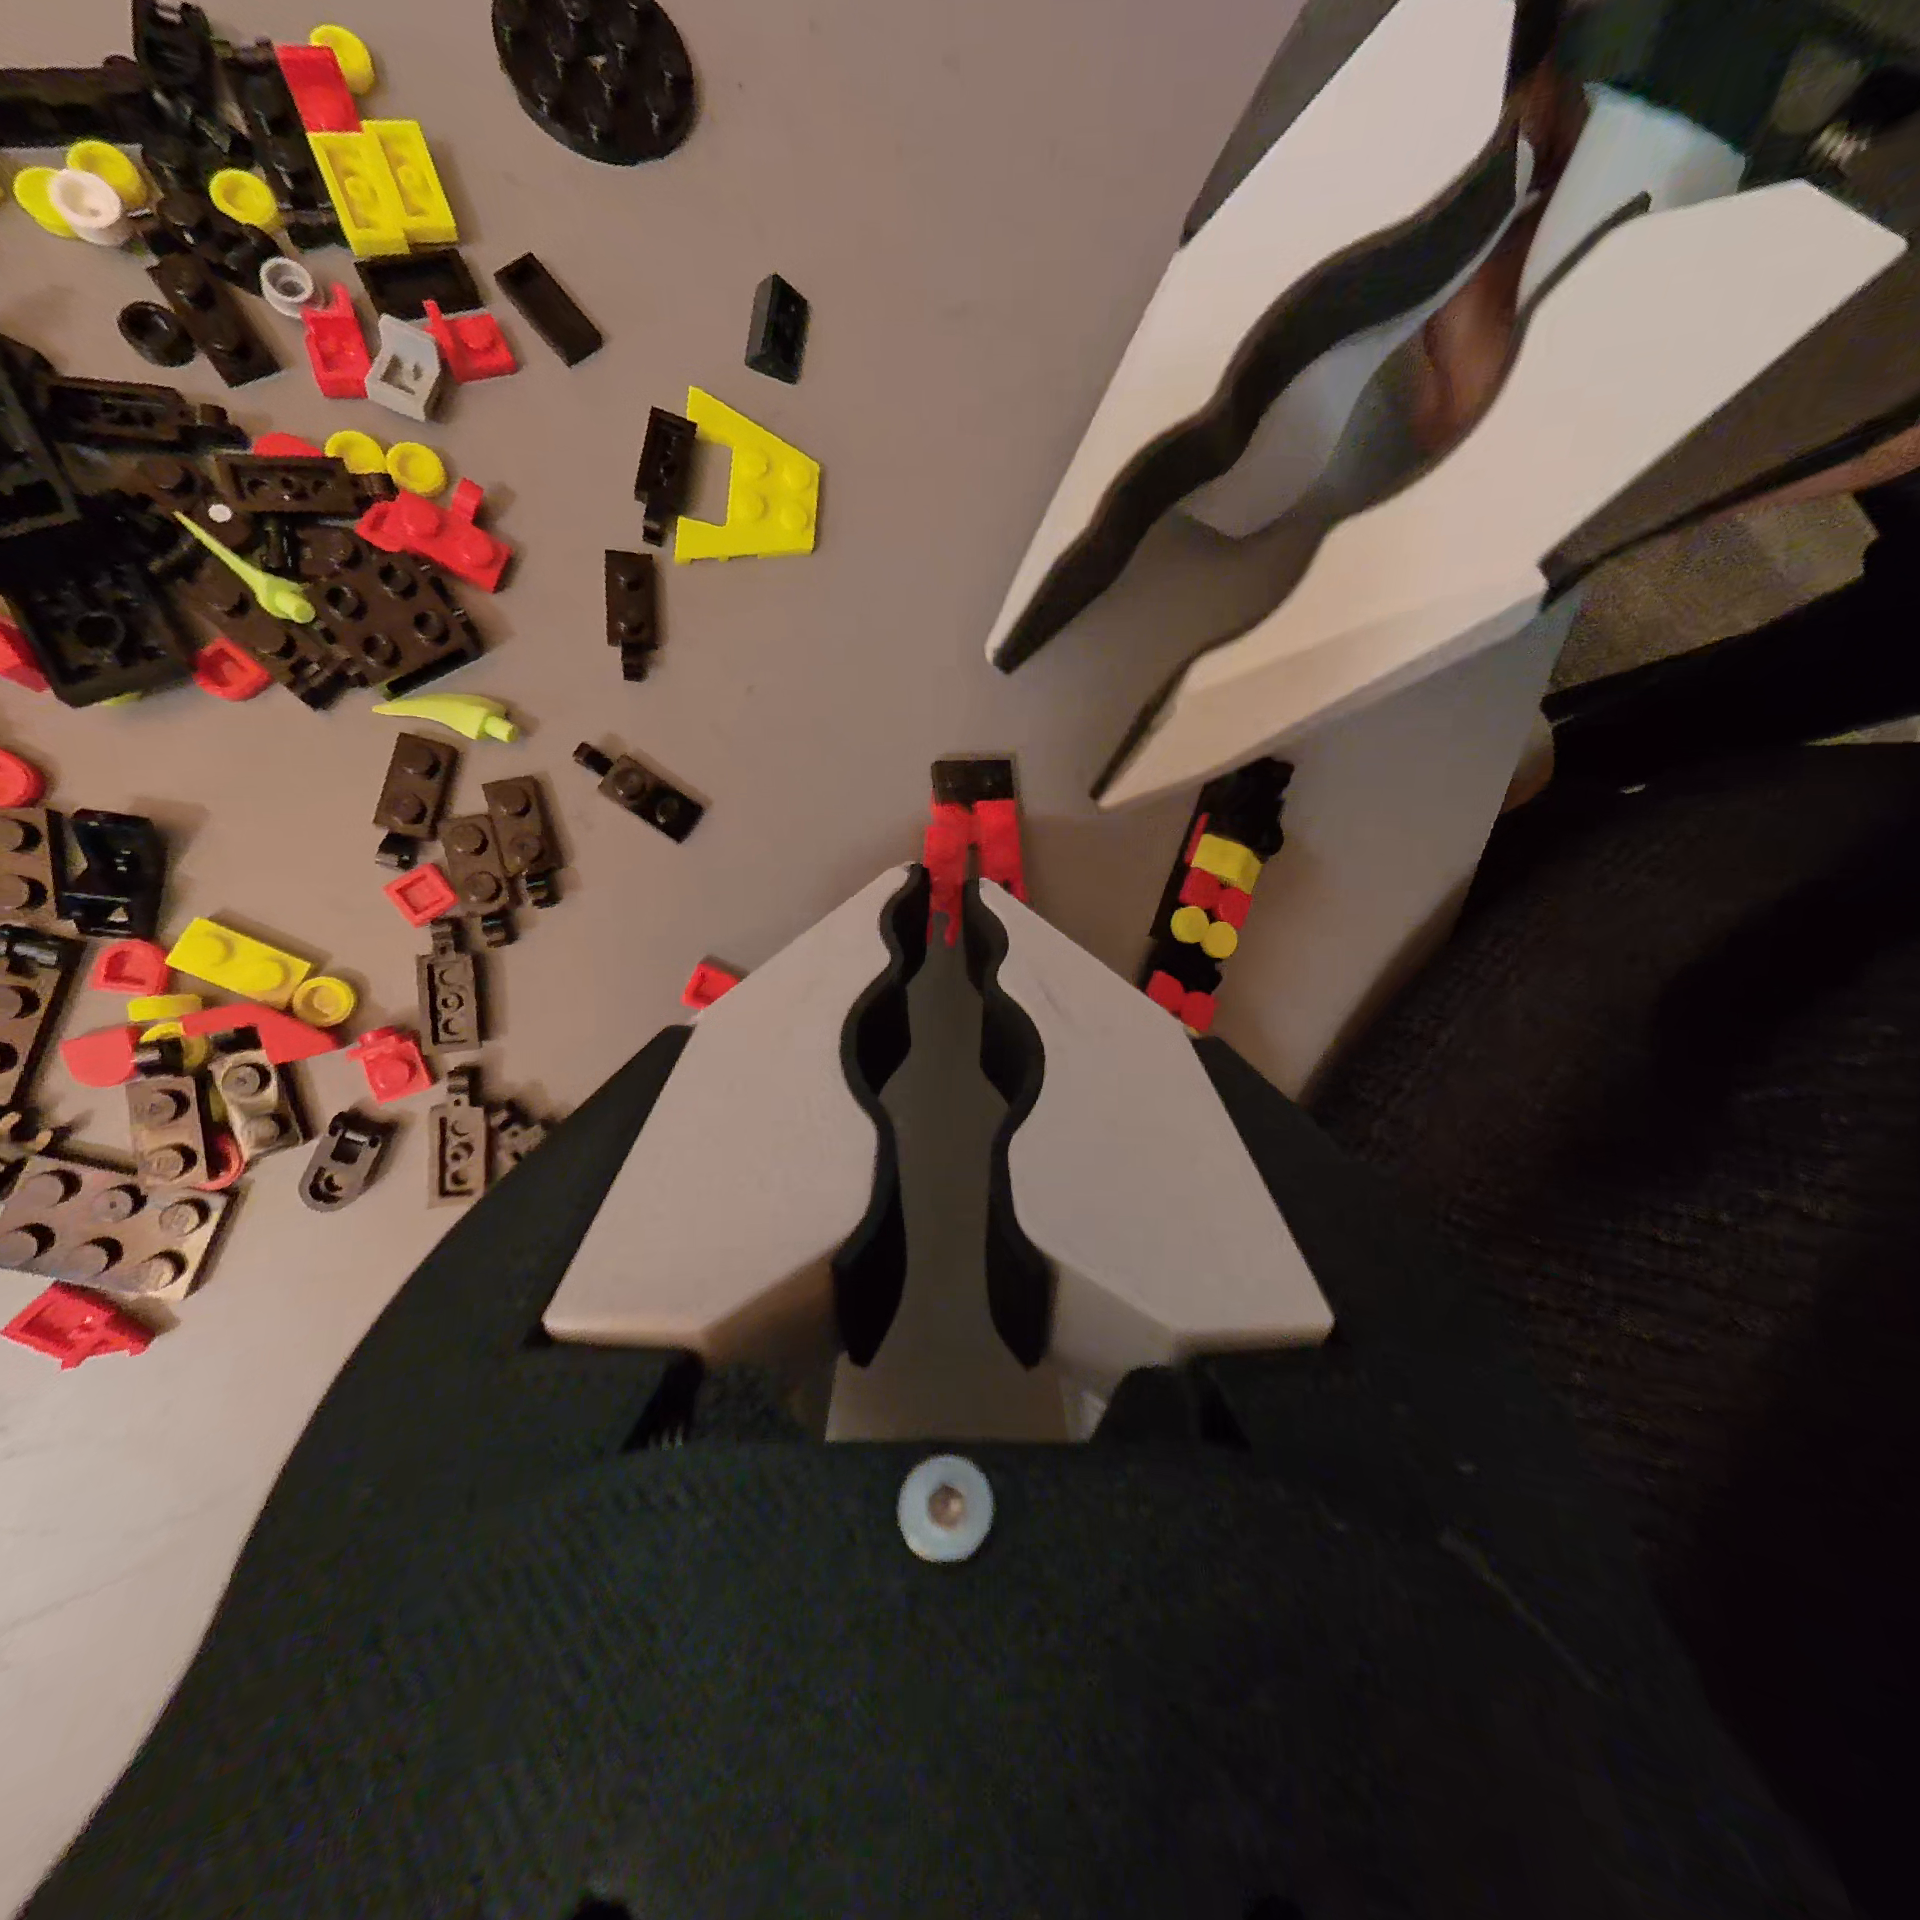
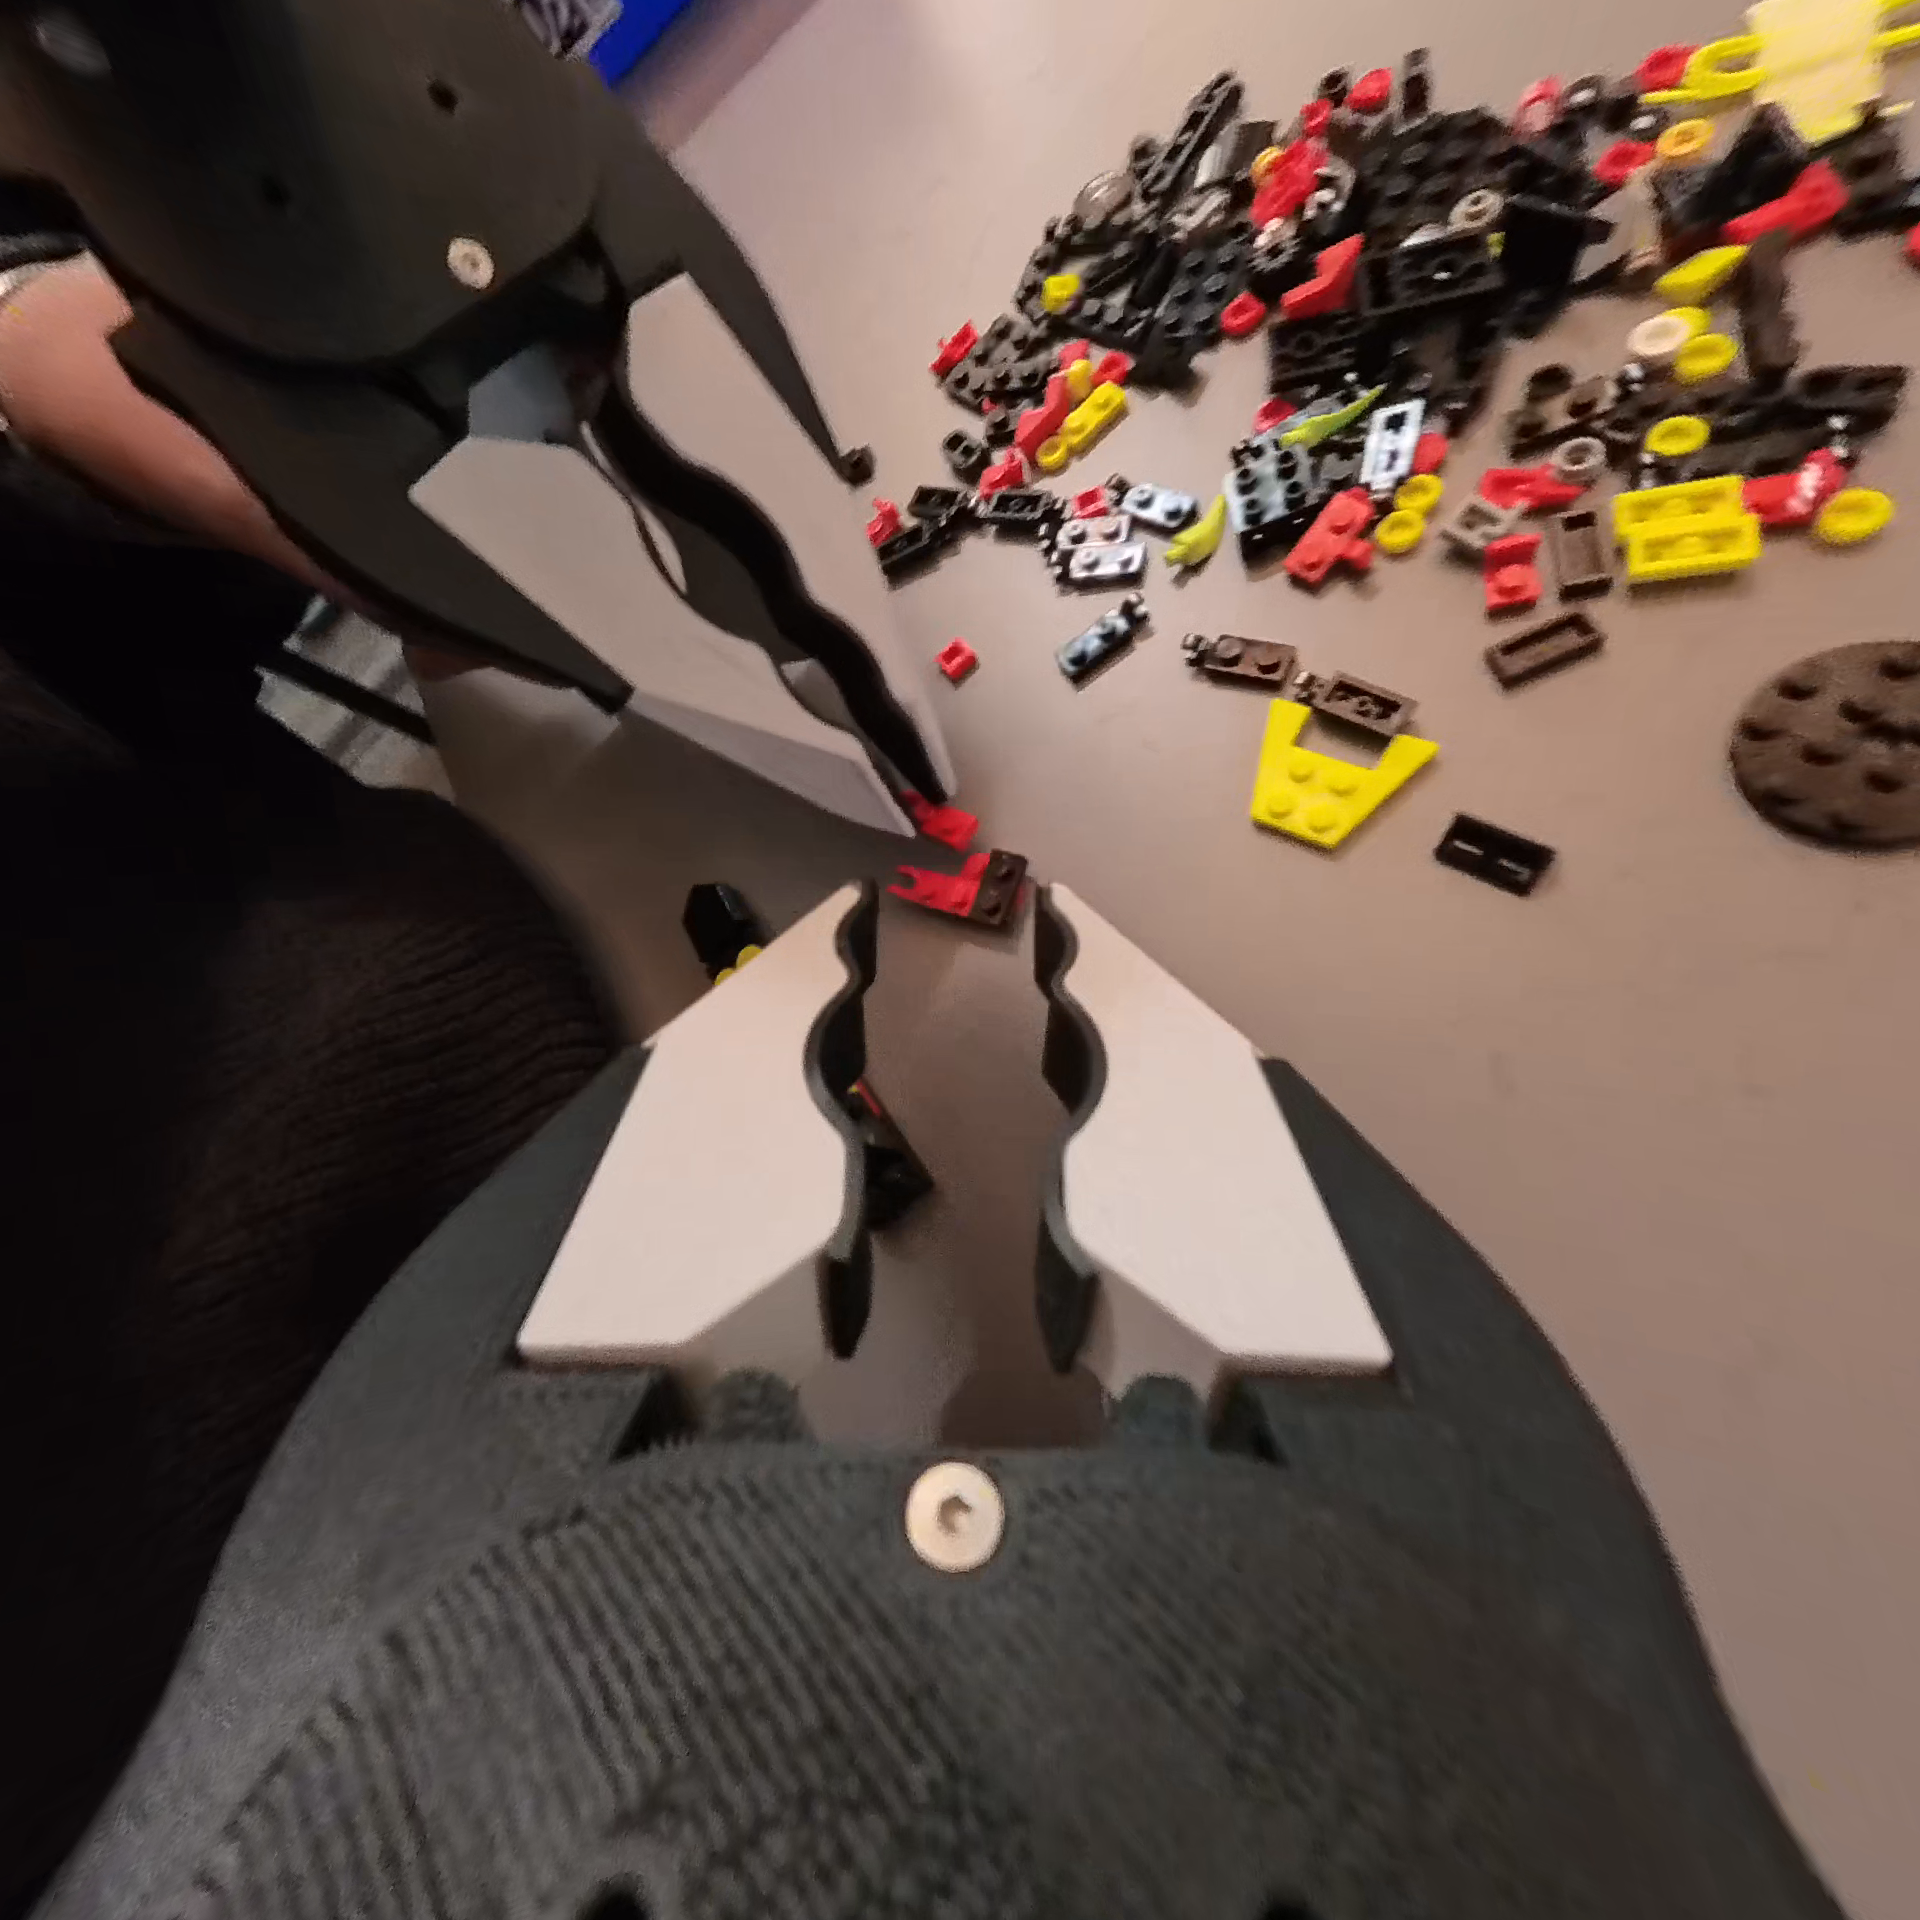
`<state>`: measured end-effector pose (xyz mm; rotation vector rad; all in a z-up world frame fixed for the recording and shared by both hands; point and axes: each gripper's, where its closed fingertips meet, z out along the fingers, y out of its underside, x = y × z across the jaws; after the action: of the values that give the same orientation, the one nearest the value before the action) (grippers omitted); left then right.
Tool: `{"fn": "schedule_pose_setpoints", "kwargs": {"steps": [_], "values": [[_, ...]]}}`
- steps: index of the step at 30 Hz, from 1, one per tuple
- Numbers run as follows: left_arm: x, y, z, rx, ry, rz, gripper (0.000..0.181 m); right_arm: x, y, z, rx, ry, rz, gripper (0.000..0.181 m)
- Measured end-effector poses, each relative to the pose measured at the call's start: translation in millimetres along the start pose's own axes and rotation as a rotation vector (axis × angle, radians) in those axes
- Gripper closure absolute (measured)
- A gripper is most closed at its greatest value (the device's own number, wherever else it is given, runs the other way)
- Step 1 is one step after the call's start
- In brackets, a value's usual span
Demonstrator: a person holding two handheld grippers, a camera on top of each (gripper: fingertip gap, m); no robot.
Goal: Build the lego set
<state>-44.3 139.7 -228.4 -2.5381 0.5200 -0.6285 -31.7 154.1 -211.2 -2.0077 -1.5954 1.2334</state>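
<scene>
Near the table edge: a small red-and-black lego piece (image 1: 971,831) is seen at the fingertips of both grippers, on the grey table (image 1: 935,312).
Left gripper (image 1: 943,899): its jaws are closed on the red end of the piece; the red clip parts are pinched between the black pads, while the black end juts out beyond the tips.
Left gripper, right wrist view (image 2: 925,800): a red part is seen clamped at its tips, just above the piece lying ahead of the other gripper.
Right gripper (image 2: 951,904): its jaws are held apart, with a clear gap between the fingers; the red-and-black piece (image 2: 966,883) lies just ahead of the tips, and whether a pad touches it cannot be told through the blur.
Partial build (image 1: 1210,899): a narrow strip of black, yellow and red parts is laid just right of the left gripper, near the table edge.
Yellow wedge plate (image 1: 753,483): it is set apart from the pile, a black plate touching its notch.
Round black plate (image 1: 592,73): it is placed at the far side, well apart from the grippers.
Loose pile (image 1: 208,520): black, red and yellow parts are spread over the left of the table.
</scene>
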Motion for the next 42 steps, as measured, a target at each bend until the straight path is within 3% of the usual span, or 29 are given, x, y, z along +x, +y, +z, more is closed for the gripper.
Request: {"fn": "schedule_pose_setpoints", "kwargs": {"steps": [12,42], "values": [[5,-7,3,-0.007,-0.021,-0.064,0.178,6,9,12,-0.045,0.013,0.031,0.168],[4,-3,6,-0.022,-0.025,-0.071,0.178,9,5,18,-0.048,0.018,0.065,0.169]]}}
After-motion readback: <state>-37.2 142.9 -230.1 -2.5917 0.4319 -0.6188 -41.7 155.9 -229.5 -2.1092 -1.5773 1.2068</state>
